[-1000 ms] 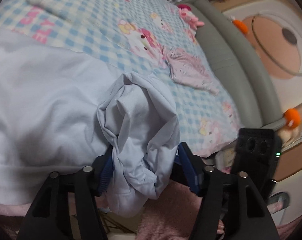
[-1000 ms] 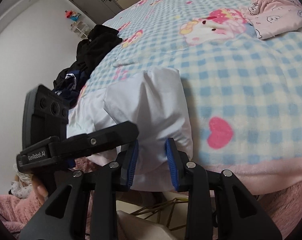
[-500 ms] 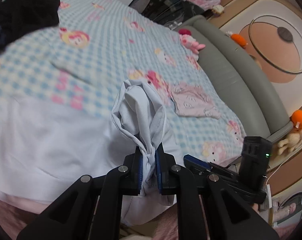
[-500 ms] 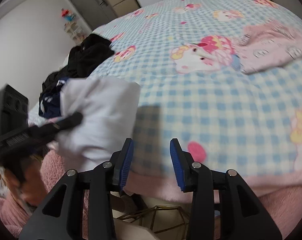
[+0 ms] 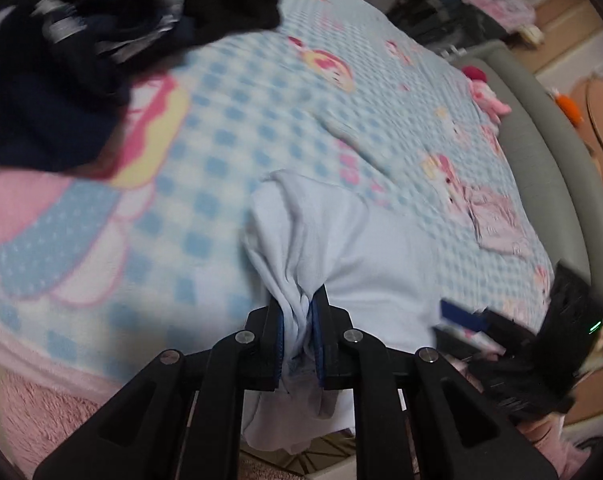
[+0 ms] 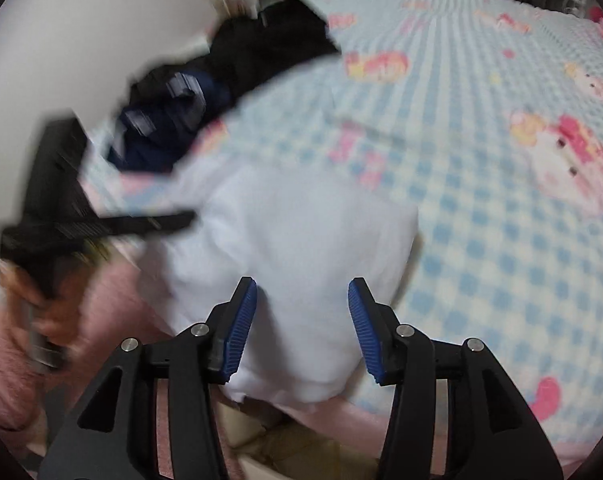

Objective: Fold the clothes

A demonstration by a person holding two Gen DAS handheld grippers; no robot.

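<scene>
Left gripper low in the centre of the left wrist frame, jaws clamped tight on a bunched fold of the pale blue-white cotton garment. Cloth squeezed between the blue pads, fanning out above them toward mid-frame and hanging in a crumpled tail below. Rest of the garment spread to the right of the jaws, lying on the blue-and-white checked bedspread with pink cartoon figures.

Right gripper low in the centre of the right wrist frame, jaws wide apart, nothing between them. Garment seen there as a pale mound in mid-frame, behind and between the open jaws, at the near edge of the bed; contact with the blue pads impossible to tell through the blur. Left gripper visible at the left edge of that frame, blurred, reaching toward the mound's upper left.

Heap of black and navy clothes in the upper left of the left wrist frame, well apart from the garment. Small pink printed garment at right of mid-frame on the bedspread, near the grey padded bed edge. Fluffy pink fabric in the lower left corner.
</scene>
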